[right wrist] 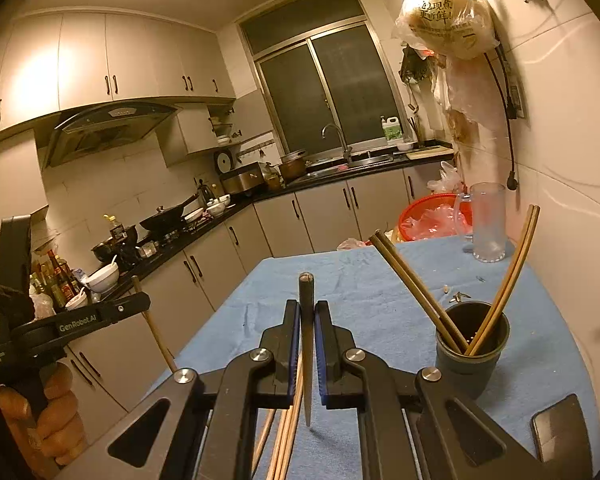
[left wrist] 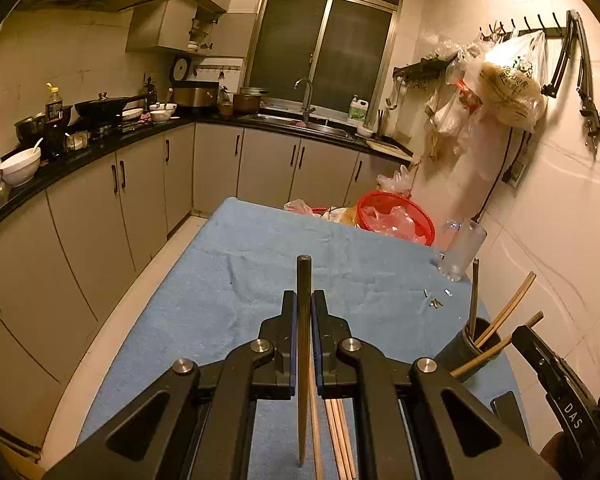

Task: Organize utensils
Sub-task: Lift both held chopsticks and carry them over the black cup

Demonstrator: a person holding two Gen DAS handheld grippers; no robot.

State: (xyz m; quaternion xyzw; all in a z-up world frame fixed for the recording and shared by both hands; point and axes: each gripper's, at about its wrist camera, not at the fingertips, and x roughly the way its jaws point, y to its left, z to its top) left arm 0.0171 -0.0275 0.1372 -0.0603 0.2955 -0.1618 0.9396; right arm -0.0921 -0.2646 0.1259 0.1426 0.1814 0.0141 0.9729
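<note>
My left gripper [left wrist: 304, 300] is shut on a dark chopstick [left wrist: 303, 344] and holds it upright above the blue cloth [left wrist: 220, 300]. My right gripper [right wrist: 307, 308] is shut on another dark chopstick [right wrist: 306, 340], also upright. A dark round holder [right wrist: 472, 348] stands on the cloth to the right, with several chopsticks [right wrist: 416, 292] leaning out of it. It also shows in the left wrist view [left wrist: 466, 350]. Several loose wooden chopsticks [left wrist: 340, 440] lie on the cloth under my grippers; they also show in the right wrist view [right wrist: 286, 436].
A clear glass mug [right wrist: 486, 222] stands at the far right of the table, by the wall. A red basket [right wrist: 432, 216] with plastic bags sits at the far end. A dark phone [right wrist: 560, 428] lies at the near right. Small scraps [left wrist: 436, 300] dot the cloth. Cabinets run along the left.
</note>
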